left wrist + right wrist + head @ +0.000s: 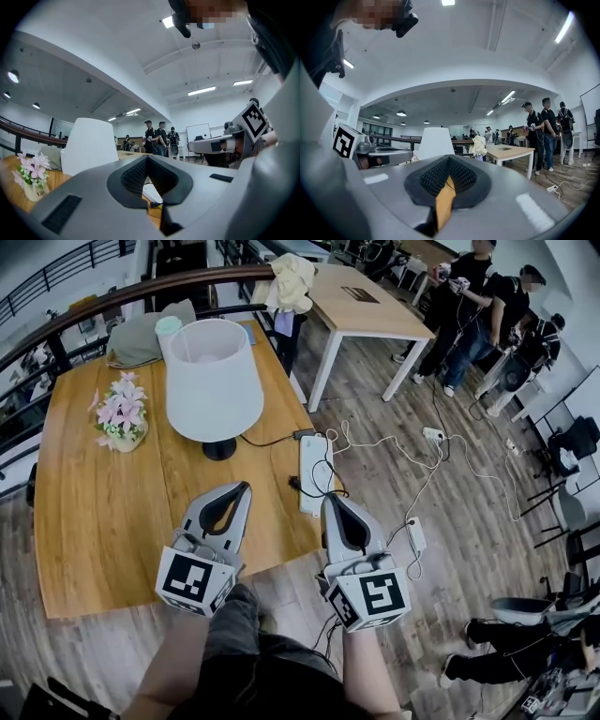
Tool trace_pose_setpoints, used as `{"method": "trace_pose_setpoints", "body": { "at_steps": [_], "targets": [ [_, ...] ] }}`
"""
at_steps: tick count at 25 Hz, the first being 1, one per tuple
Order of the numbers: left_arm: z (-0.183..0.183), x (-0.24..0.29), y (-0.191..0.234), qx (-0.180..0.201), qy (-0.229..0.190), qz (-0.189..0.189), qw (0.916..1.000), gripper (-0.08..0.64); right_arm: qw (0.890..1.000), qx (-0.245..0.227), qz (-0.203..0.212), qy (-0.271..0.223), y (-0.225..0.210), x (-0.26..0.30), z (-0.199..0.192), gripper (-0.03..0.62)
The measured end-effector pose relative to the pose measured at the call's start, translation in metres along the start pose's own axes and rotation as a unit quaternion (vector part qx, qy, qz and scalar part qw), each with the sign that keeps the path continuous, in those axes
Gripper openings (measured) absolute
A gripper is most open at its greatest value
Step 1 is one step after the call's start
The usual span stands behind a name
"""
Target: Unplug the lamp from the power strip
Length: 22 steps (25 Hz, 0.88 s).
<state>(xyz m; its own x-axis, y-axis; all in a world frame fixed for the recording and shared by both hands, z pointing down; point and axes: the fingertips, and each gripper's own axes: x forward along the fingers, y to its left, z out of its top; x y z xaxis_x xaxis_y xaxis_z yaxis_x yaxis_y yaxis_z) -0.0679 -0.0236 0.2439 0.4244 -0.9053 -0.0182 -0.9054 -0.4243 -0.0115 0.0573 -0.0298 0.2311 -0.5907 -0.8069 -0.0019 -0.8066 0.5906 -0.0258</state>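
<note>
Both grippers level, hovering over near table edge. Left gripper (244, 487) jaws pressed together, empty. Right gripper (330, 499) likewise.

White power strip (315, 470) lies by table's right edge, long axis running away from person, straight ahead of right jaws.

Black plug (294, 486) at strip's near-left side, between both tips. Right hand looks nearer.

Lamp (214, 381) farther back, to the left.

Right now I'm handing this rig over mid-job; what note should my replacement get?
Left gripper: jaws shut, empty.
Right gripper: jaws shut, empty.
Both hover over the table's near edge, touching nothing.
Lamp stands mid-table. Strip lies at the right edge, with a black plug at its left side.
Done: unclear, I can't tell whether the plug is seated.
Left: check the plug and pull it if seated.
</note>
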Motion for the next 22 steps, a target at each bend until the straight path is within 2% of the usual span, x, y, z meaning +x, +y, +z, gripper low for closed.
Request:
{"method": "trace_pose_setpoints", "body": {
  "at_steps": [16, 22],
  "targets": [
    [0.019, -0.018, -0.004, -0.003, -0.020, 0.000, 0.9998, -0.006, 1.000, -0.004, 0.002, -0.011, 0.017, -0.013, 0.010, 0.008],
    [0.024, -0.027, 0.000, -0.008, -0.025, 0.007, 0.9996, -0.006, 1.000, 0.008, 0.007, -0.020, 0.022, -0.016, 0.016, 0.008]
  ]
}}
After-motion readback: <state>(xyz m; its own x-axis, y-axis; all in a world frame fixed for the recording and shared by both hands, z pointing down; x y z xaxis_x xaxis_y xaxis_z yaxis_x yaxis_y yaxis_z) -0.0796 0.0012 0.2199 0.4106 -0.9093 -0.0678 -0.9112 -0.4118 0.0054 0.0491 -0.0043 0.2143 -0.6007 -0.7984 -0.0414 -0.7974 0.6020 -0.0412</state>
